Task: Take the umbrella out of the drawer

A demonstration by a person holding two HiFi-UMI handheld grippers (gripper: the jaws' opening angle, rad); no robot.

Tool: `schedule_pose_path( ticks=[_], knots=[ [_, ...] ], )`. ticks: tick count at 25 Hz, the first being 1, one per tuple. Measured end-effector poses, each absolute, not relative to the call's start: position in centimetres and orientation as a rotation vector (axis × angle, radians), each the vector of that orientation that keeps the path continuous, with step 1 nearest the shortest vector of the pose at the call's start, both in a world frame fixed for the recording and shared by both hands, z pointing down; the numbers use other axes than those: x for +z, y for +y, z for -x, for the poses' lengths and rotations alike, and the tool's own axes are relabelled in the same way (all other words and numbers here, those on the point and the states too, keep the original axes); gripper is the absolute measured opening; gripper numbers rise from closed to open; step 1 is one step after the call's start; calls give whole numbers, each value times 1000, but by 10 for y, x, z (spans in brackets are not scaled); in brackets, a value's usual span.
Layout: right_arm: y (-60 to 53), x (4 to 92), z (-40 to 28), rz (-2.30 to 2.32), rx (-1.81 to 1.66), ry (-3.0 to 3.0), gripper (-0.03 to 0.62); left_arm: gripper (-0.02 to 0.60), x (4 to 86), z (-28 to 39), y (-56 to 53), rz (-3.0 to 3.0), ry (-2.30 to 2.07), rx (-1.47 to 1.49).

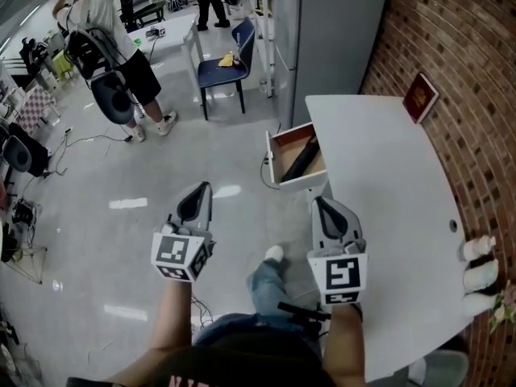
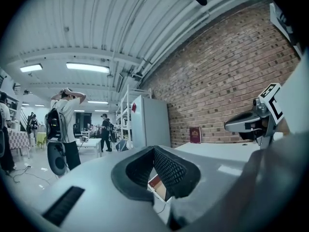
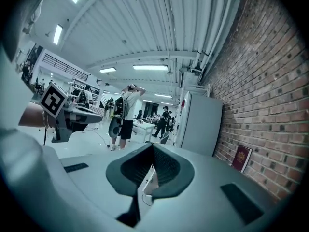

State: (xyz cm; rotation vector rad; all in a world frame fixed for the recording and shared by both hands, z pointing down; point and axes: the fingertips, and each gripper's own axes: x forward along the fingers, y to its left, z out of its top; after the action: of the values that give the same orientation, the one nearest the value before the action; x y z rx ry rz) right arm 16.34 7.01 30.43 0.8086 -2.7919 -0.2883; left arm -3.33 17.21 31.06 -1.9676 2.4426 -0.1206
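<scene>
The white bench (image 1: 395, 184) stands along the brick wall (image 1: 451, 47) with its drawer (image 1: 278, 147) pulled out toward the open floor, which leaves the folded black umbrella (image 1: 300, 160) lying slantwise inside, exposed to a reach from above. My left tongs (image 1: 203, 185) and right tongs (image 1: 320, 201) hang side by side short of the drawer, both pinched together and empty, I judge because this is only the approach.

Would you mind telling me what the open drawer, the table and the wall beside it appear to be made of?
Drawer: white painted or laminated board sides, matte, with a brown wood-look floor. Table: probably smooth white laminate, even and seamless. Wall: bare red-brown brick with pale mortar lines.
</scene>
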Motion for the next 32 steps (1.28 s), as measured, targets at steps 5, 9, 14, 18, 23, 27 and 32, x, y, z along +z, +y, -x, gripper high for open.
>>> schedule_pose_path(
  ticks=[5, 9, 14, 18, 23, 27, 32],
  knots=[
    [6, 314, -129, -830, -262, -2785, -8, -3, 316, 62, 99, 2019, 2404, -164],
    [-47, 329, -100, -840, -200, -2759, -8, -3, 327, 85, 42, 2081, 2373, -215],
    [-111, 347, -63, -884, -128, -2741, -8, -3, 344, 122, -27, 2158, 2343, -276],
    [-155, 372, -46, -891, -45, -2676, -8, -3, 355, 138, -78, 2237, 2316, -315],
    [-197, 408, -36, -936, 110, -2611, -8, -3, 373, 141, -128, 2317, 2280, -365],
    [-215, 429, -25, -951, 252, -2586, -8, -3, 390, 144, -148, 2372, 2268, -394],
    [-235, 452, -13, -1011, 346, -2565, -8, -3, 412, 154, -169, 2428, 2245, -440]
  ],
)
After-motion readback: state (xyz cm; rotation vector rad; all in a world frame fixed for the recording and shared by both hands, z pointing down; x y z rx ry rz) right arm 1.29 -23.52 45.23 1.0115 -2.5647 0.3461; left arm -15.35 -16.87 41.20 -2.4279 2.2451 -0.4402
